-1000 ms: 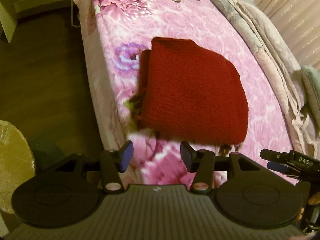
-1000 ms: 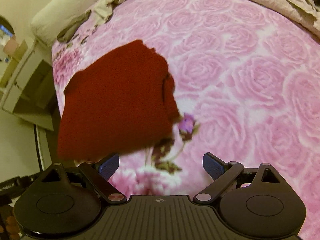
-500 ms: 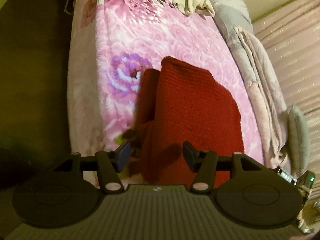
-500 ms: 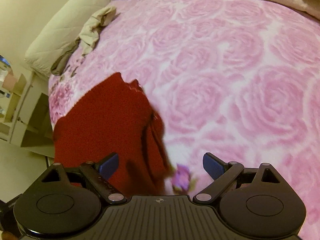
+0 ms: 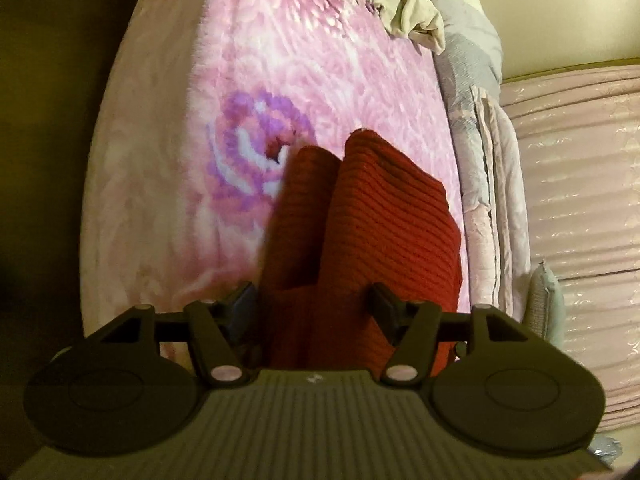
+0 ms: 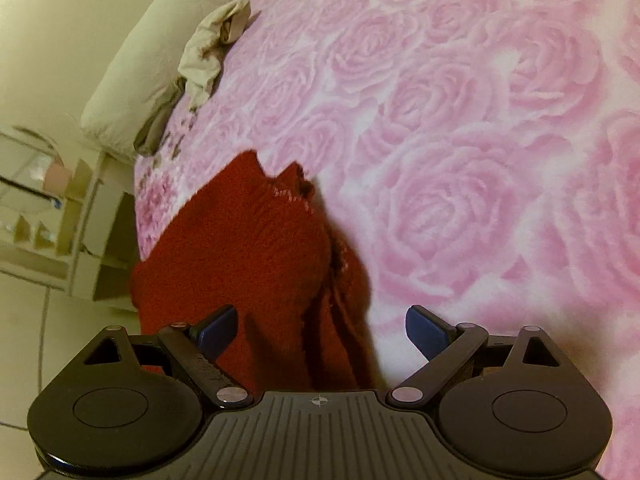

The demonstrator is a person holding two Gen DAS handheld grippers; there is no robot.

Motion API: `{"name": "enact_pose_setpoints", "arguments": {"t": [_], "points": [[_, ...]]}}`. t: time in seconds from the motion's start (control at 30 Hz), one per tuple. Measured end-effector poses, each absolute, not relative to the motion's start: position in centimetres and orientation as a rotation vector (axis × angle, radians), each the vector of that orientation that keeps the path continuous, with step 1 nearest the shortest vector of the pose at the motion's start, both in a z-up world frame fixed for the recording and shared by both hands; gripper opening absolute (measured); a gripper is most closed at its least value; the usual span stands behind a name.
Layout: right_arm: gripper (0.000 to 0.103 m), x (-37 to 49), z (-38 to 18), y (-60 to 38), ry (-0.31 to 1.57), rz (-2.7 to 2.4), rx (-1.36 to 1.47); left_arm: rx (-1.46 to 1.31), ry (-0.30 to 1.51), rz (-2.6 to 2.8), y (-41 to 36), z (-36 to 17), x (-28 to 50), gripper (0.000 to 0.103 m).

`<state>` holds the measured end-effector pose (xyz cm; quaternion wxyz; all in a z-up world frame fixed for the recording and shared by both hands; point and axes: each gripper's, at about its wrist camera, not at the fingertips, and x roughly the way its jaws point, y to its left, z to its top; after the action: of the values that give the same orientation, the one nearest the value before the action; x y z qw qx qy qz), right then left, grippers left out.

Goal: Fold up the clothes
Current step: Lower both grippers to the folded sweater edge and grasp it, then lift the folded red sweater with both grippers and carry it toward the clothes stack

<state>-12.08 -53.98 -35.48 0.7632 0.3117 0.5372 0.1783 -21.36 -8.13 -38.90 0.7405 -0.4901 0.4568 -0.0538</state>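
Observation:
A folded dark red knit sweater (image 5: pixel 384 224) lies on the pink rose-patterned bedspread (image 5: pixel 280 60). My left gripper (image 5: pixel 314 306) hangs low over the sweater's near end, its jaws opening wide, with red knit between the pads and no pad pressing on it. In the right wrist view the same sweater (image 6: pixel 248 256) lies at lower left by the bed's edge. My right gripper (image 6: pixel 322 330) stands open over the sweater's folded edge, its left pad above the knit, its right pad above the bedspread (image 6: pixel 460 140).
A crumpled beige garment (image 5: pixel 408 8) lies near the far end of the bed beside a pale pillow (image 6: pixel 152 60). Folded grey-pink bedding (image 5: pixel 488 200) runs along the bed's right side. A pale shelf unit (image 6: pixel 52 216) stands beyond the bed's edge.
Both grippers have come down and closer to the red sweater, which now reaches between their fingers. The left gripper's jaws have spread wider. The sweater has kept its place.

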Motion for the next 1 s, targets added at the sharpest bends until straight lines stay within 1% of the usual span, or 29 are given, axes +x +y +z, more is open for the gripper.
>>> {"name": "enact_pose_setpoints", "arguments": {"t": [0.1, 0.23, 0.27, 0.33, 0.37, 0.4, 0.43, 0.47, 0.53, 0.6, 0.63, 0.73, 0.77, 0.8, 0.87, 0.9, 0.97, 1.0], "points": [[0.102, -11.2, -36.3, -54.3, 1.170, 0.412, 0.733, -1.135, 0.996, -0.121, -8.1, -39.8, -20.8, 0.064], [0.102, -10.1, -37.2, -53.7, 1.190, 0.483, 0.725, -1.163, 0.987, -0.140, -8.4, -40.6, -20.2, 0.064], [0.102, -9.9, -37.3, -53.4, 1.193, 0.507, 0.702, -1.145, 0.984, -0.146, -8.5, -40.7, -20.1, 0.062], [0.102, -9.6, -37.4, -52.5, 1.204, 0.552, 0.646, -1.103, 0.985, -0.159, -8.7, -40.7, -20.0, 0.055], [0.102, -9.5, -37.4, -52.2, 1.209, 0.578, 0.630, -1.087, 0.982, -0.168, -8.7, -40.8, -20.0, 0.044], [0.092, -9.4, -37.5, -51.8, 1.214, 0.616, 0.627, -1.080, 0.969, -0.179, -8.5, -40.6, -20.0, 0.035], [0.082, -9.2, -37.5, -51.4, 1.223, 0.646, 0.628, -1.077, 0.952, -0.193, -8.4, -40.4, -20.1, 0.033], [0.082, -9.1, -37.6, -51.3, 1.230, 0.659, 0.631, -1.069, 0.940, -0.204, -8.1, -40.1, -20.3, 0.031], [0.082, -9.1, -37.8, -51.3, 1.229, 0.670, 0.627, -1.060, 0.933, -0.220, -8.0, -40.0, -20.4, 0.032], [0.082, -8.9, -38.3, -51.9, 1.230, 0.673, 0.657, -1.088, 0.956, -0.203, -8.0, -40.5, -20.3, 0.046], [0.082, -8.9, -38.7, -52.2, 1.232, 0.675, 0.687, -1.110, 0.966, -0.199, -8.0, -40.9, -20.2, 0.046], [0.082, -8.4, -39.1, -52.2, 1.242, 0.703, 0.721, -1.149, 0.967, -0.227, -8.4, -41.3, -19.7, 0.052], [0.082, -8.3, -39.1, -52.1, 1.245, 0.714, 0.729, -1.154, 0.961, -0.242, -8.7, -41.3, -19.5, 0.053], [0.082, -8.1, -39.2, -52.0, 1.248, 0.725, 0.737, -1.158, 0.956, -0.257, -8.9, -41.2, -19.3, 0.048], [0.070, -7.9, -39.4, -51.8, 1.257, 0.751, 0.753, -1.158, 0.949, -0.272, -8.9, -41.2, -19.2, 0.044], [0.068, -7.8, -39.4, -51.7, 1.263, 0.761, 0.759, -1.157, 0.946, -0.279, -8.9, -41.3, -19.2, 0.044], [0.068, -7.7, -39.7, -51.7, 1.260, 0.759, 0.760, -1.157, 0.947, -0.280, -8.8, -41.4, -19.2, 0.049], [0.069, -7.7, -39.9, -51.8, 1.254, 0.753, 0.771, -1.160, 0.953, -0.271, -8.8, -41.6, -19.2, 0.049]]}}
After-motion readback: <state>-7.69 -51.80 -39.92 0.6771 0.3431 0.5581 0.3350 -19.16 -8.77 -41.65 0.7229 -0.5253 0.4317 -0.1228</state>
